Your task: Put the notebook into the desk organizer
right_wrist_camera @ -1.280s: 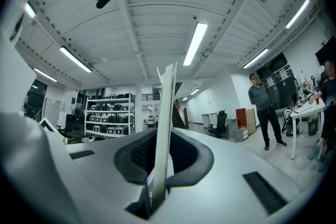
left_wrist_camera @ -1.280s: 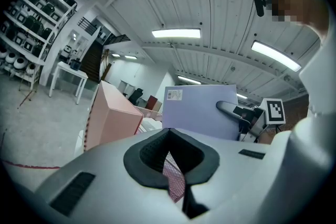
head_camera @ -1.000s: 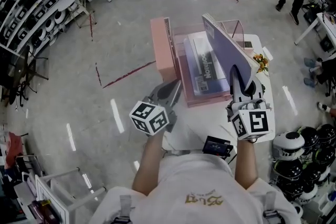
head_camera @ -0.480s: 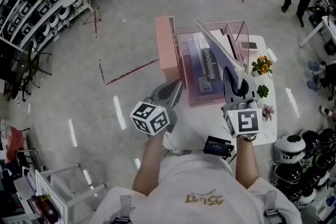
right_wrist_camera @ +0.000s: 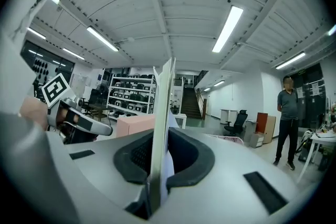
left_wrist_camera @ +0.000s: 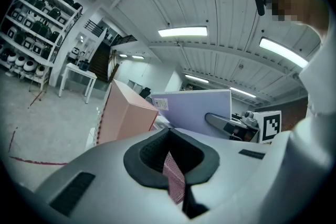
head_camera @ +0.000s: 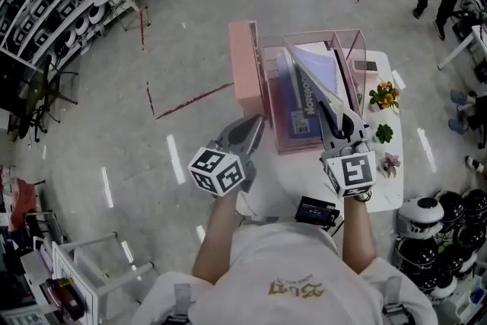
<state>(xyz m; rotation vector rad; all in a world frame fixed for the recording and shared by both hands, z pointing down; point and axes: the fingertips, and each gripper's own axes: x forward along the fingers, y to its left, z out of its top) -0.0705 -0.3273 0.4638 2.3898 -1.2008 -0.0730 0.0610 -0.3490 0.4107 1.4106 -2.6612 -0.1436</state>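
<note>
My right gripper [head_camera: 332, 115] is shut on the near edge of the lavender notebook [head_camera: 315, 71]. The notebook stands tilted on edge over the clear pink desk organizer [head_camera: 351, 48], and its far end reaches between the organizer's walls. In the right gripper view the notebook [right_wrist_camera: 162, 113] rises edge-on from the closed right gripper [right_wrist_camera: 156, 168]. My left gripper [head_camera: 255, 125] sits at the organizer's near left corner. In the left gripper view a thin pink strip, apparently the organizer's wall, is clamped in the left gripper [left_wrist_camera: 174, 177]. The notebook [left_wrist_camera: 199, 110] shows beyond it.
An opaque pink box [head_camera: 245, 65] stands against the organizer's left side. A blue-covered book [head_camera: 300, 109] lies inside the organizer. Small potted plants [head_camera: 380, 95] and a black device [head_camera: 314, 212] sit on the white table [head_camera: 384, 190]. Helmets [head_camera: 449, 217] lie at the right.
The right gripper has moved forward and turned the notebook from a broad slant to nearly edge-on, its far end now lower between the organizer's walls. The left gripper has stayed put.
</note>
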